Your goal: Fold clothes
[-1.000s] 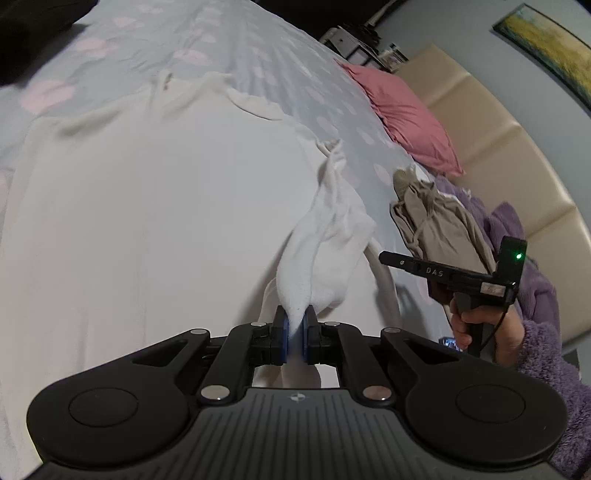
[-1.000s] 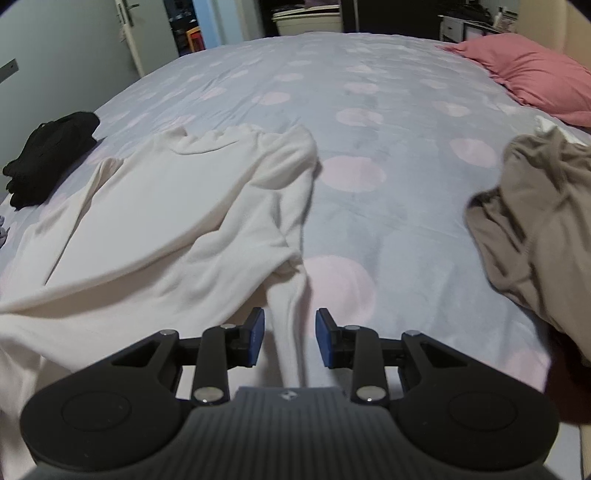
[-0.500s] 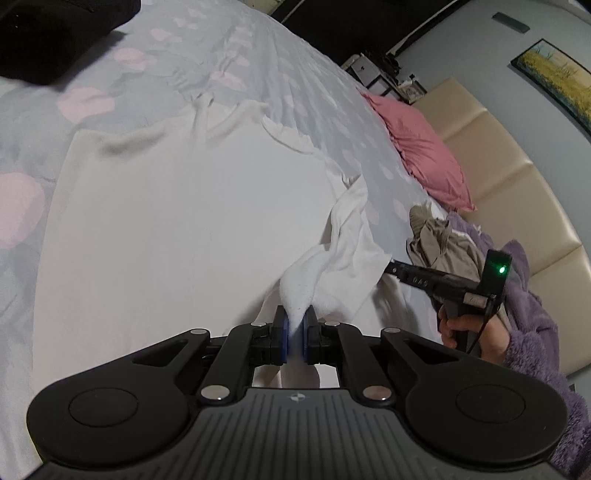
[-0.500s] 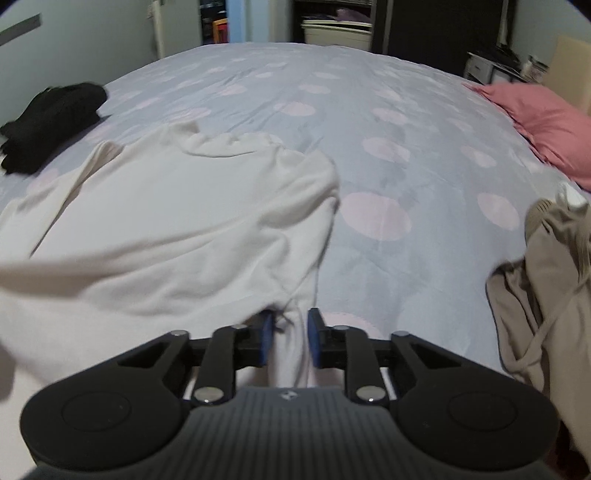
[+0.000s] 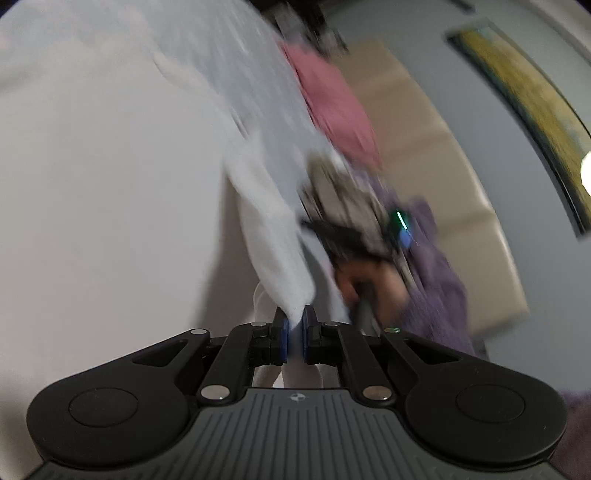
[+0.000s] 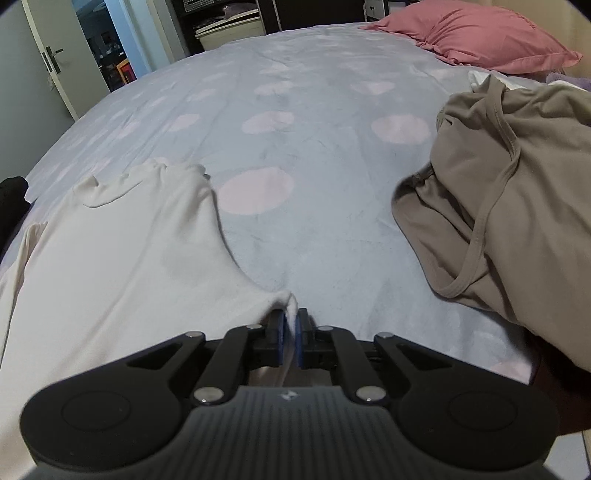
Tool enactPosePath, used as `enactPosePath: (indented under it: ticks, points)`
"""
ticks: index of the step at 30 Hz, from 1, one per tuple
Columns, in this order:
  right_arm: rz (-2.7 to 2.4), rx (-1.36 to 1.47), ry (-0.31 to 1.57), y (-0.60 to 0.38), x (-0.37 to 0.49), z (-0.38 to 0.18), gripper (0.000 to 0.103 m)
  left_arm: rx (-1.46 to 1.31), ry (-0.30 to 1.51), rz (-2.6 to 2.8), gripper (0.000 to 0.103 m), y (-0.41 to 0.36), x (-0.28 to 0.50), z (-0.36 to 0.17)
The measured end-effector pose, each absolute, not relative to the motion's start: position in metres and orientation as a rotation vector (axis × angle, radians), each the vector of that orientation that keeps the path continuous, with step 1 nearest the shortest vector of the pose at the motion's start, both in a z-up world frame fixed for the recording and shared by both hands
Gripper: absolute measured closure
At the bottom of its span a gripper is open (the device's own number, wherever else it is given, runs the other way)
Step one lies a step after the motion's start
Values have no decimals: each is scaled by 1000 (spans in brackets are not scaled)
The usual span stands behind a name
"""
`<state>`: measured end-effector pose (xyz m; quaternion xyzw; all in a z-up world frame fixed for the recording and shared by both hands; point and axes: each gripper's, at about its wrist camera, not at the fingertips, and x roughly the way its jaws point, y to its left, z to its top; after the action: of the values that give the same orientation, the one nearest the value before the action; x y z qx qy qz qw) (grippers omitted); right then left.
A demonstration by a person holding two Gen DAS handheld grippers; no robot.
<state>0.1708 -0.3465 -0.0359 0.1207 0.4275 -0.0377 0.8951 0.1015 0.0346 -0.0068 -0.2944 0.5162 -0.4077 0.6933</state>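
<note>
Now both tongs grip the same white top, which lies spread on a bed covered with a grey-blue sheet dotted with pale pink circles. The right tongs are pinched narrow on a corner of the white top at its near right edge, a small peak of cloth standing up between the blue pads; from there the fabric runs away flat to the left and far side, with its neckline toward the far end. The left tongs are likewise closed tight on a fold of the white top, and a band of that cloth stretches from the pads up and away. That view is heavily blurred, so fine detail is lost.

To the right of the white top, well apart from it, lies a crumpled tan garment with thin straps. A pink pillow sits at the far right end of the bed. At the left edge a dark piece of clothing is only partly in view. In the left wrist view a hand in a fuzzy purple sleeve holds the other tool's handle, to the right of the stretched cloth, with a padded beige headboard behind it.
</note>
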Motion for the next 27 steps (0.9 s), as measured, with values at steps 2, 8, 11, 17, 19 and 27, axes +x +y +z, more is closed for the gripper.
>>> enactPosePath:
  ticks: [2,8,11,17,19,27]
  points:
    - [-81,239,890,-344,172,-35,96,-664,1232,-941,98,22,98,-19]
    - [-91,244,904,-343,174,-35,95,-686,1426,-1011,98,-12,80,-56]
    - [-88,228,906,-339,172,-32,86,-644,1443,-964,98,-15,75,-65]
    - [-96,234,915,-343,161,-25,73,-578,1441,-820,96,1,79,-78]
    - [-104,228,919,-343,152,-19,69,-575,1454,-824,88,1,76,-81]
    - [-10,182,923,-321,79,0,66,-482,1436,-869,63,-11,59,-71]
